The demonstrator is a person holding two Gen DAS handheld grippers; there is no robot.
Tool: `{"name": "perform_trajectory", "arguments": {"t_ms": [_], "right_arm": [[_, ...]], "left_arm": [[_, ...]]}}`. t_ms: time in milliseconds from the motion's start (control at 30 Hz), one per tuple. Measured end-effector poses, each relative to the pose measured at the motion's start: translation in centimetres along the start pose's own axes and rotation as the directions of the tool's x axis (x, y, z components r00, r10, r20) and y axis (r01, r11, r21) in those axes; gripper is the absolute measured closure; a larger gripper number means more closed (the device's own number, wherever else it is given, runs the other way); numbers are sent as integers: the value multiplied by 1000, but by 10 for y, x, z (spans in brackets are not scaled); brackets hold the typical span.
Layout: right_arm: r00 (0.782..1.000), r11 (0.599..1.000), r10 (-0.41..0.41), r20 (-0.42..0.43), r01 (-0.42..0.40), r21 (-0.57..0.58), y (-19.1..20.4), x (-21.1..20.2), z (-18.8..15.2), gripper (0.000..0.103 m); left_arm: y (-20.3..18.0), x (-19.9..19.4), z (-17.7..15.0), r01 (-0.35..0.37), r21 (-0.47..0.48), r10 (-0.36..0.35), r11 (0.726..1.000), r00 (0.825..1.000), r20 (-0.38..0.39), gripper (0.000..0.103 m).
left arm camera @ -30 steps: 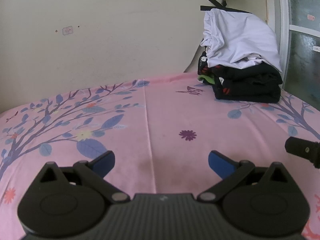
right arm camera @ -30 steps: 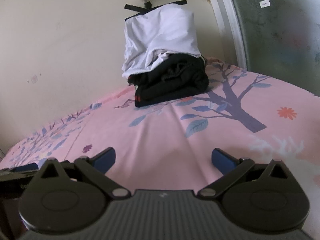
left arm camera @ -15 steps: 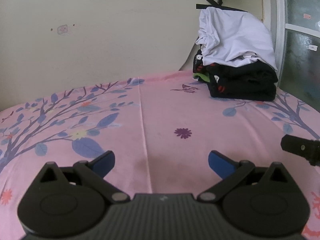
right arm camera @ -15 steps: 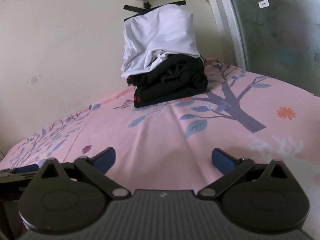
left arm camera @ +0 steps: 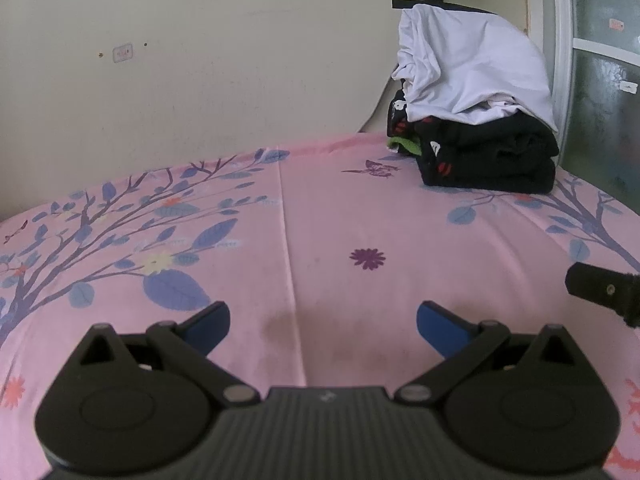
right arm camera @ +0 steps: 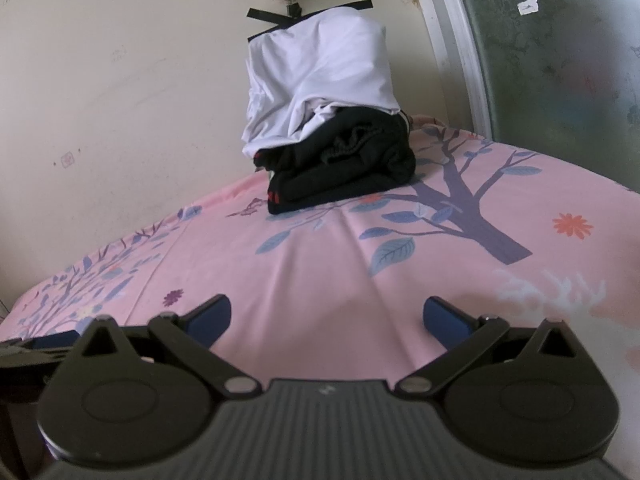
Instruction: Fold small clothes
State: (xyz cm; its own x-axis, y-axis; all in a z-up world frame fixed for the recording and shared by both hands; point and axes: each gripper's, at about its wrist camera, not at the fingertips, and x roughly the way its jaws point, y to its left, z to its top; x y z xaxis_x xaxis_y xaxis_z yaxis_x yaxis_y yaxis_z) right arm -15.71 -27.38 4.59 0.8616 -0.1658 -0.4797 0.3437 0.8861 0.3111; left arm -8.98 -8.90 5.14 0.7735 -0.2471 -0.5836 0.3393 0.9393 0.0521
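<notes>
Both the left tool [left arm camera: 323,320] and right tool [right arm camera: 326,314] gape wide and empty above the pink bed sheet [left arm camera: 360,220]. The pile of clothes [right arm camera: 332,136] sits upper centre of the right view, against the wall [left arm camera: 200,60].

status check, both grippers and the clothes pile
Left gripper open, empty. Right gripper open, empty. Clothes pile untouched at far wall, white garment draped over black ones. Pink sheet between, nothing in the way.

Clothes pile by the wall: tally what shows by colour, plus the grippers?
White garment: 1
Black folded clothes: at least 2 layers, exact count unclear
Green piece: 1
Grippers, both open and empty: left gripper, right gripper: 2
Total: at least 6
</notes>
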Motion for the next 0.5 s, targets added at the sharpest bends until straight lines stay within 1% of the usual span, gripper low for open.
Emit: {"name": "perform_trajectory", "arguments": {"t_ms": [500], "right_arm": [[1000,1000,4,5,-4,0,0,-1,-1,6]], "left_arm": [[1,-2,0,-8,3,8,1000,1000,10,0]]}}
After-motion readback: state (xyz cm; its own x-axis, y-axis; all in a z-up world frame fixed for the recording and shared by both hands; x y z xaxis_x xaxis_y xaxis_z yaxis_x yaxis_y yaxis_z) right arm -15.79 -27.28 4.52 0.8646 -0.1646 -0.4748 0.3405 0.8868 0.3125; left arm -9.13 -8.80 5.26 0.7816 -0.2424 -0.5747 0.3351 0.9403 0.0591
